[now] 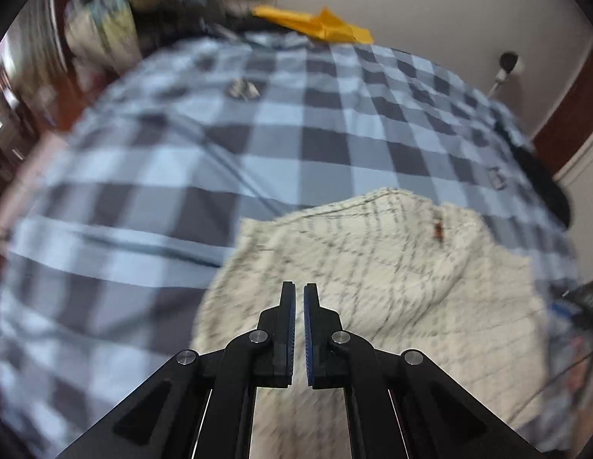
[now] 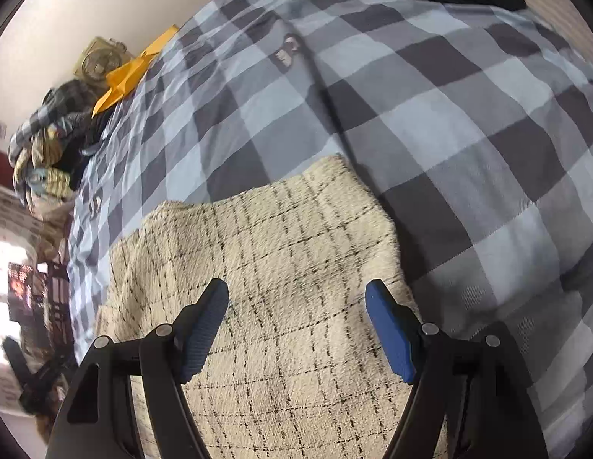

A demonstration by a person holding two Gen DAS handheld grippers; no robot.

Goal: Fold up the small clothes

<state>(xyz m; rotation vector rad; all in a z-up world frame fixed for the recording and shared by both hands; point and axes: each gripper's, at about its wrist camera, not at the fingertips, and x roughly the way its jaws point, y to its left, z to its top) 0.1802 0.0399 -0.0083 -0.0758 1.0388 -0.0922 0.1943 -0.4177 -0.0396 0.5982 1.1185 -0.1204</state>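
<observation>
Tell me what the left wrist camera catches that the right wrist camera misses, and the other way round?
Only the left wrist view shows the left claw, shut with nothing in it, a small red mark on the cream garment and a dark wall fitting. Only the right wrist view shows the right claw, open above the garment, and a round fan by the wall. Both show the cream checked garment lying on the blue-grey checked bedcover, the yellow item at its far edge, and a clothes pile.

The blue-and-grey checked bed cover (image 2: 430,122) lies broad and bare beyond the cream fuzzy grid-patterned garment (image 2: 281,267), giving open passage. A heap of mixed clothes (image 2: 51,141) and a yellow folded cloth (image 2: 124,76) crowd its far edge.
</observation>
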